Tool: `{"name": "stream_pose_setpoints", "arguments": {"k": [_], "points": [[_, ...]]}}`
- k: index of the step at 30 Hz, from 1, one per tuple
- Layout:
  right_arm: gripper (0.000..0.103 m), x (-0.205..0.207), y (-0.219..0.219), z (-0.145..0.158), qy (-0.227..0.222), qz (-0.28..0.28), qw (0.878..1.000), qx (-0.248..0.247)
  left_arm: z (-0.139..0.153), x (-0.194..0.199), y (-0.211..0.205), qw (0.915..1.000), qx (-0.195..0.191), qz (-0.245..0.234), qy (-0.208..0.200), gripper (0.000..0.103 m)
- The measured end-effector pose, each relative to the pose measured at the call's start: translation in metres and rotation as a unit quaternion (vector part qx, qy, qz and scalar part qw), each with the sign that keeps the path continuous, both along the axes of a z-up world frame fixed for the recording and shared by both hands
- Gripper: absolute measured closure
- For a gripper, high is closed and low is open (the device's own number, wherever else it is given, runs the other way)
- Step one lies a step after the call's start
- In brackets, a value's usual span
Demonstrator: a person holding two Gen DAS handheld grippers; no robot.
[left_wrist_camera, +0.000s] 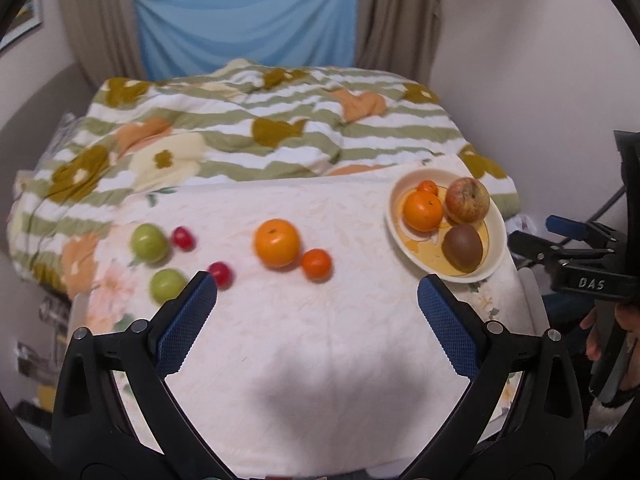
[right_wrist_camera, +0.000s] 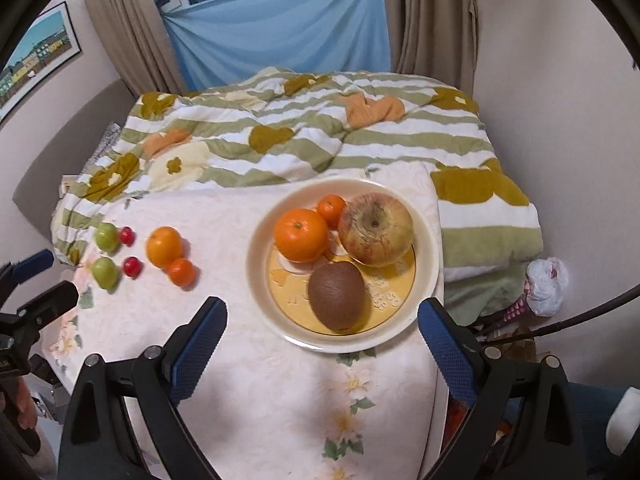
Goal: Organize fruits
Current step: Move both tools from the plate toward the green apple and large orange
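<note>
A cream plate (right_wrist_camera: 424,304) (left_wrist_camera: 496,240) on the white floral cloth holds an apple (right_wrist_camera: 375,229), a kiwi (right_wrist_camera: 337,295), a large orange (right_wrist_camera: 301,234) and a small orange (right_wrist_camera: 331,209). Loose on the cloth to the left lie a large orange (left_wrist_camera: 277,242), a small orange (left_wrist_camera: 316,264), two green fruits (left_wrist_camera: 149,242) (left_wrist_camera: 167,285) and two small red fruits (left_wrist_camera: 183,237) (left_wrist_camera: 220,273). My left gripper (left_wrist_camera: 317,300) is open and empty, above the cloth in front of the loose oranges. My right gripper (right_wrist_camera: 322,326) is open and empty, just in front of the plate.
The cloth covers a small table (left_wrist_camera: 304,360) set against a bed with a striped flowered blanket (left_wrist_camera: 256,132). Walls stand close on both sides. A white bag (right_wrist_camera: 546,286) and clutter lie at the right of the table.
</note>
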State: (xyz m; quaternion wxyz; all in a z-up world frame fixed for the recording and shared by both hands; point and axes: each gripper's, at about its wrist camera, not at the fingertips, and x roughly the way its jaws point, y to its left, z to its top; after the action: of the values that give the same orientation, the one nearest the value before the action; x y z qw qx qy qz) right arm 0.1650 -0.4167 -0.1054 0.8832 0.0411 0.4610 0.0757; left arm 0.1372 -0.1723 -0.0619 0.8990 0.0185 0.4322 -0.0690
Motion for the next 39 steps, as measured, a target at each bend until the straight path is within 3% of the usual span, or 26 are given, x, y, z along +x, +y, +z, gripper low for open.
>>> {"name": "stream_pose_setpoints", "arguments": {"k": [9, 17, 30, 39], "points": [[0.008, -0.013, 0.035, 0.034, -0.035, 0.046, 0.998, -0.01, 0.021, -0.037, 0.059, 0.9966, -0.01, 0.078, -0.022, 0.0], [0.008, -0.004, 0.088, 0.039, -0.036, 0.087, 0.995, -0.022, 0.019, -0.039, 0.116, 0.9926, -0.017, 0.119, -0.014, 0.0], [0.008, 0.042, 0.178, 0.002, 0.025, 0.128, 0.99, -0.049, -0.022, 0.006, 0.18, 0.9931, -0.013, 0.103, 0.056, 0.0], [0.008, 0.071, 0.214, -0.027, 0.062, 0.142, 0.986, -0.069, -0.065, 0.051, 0.205, 0.9893, -0.039, 0.08, 0.116, 0.0]]}}
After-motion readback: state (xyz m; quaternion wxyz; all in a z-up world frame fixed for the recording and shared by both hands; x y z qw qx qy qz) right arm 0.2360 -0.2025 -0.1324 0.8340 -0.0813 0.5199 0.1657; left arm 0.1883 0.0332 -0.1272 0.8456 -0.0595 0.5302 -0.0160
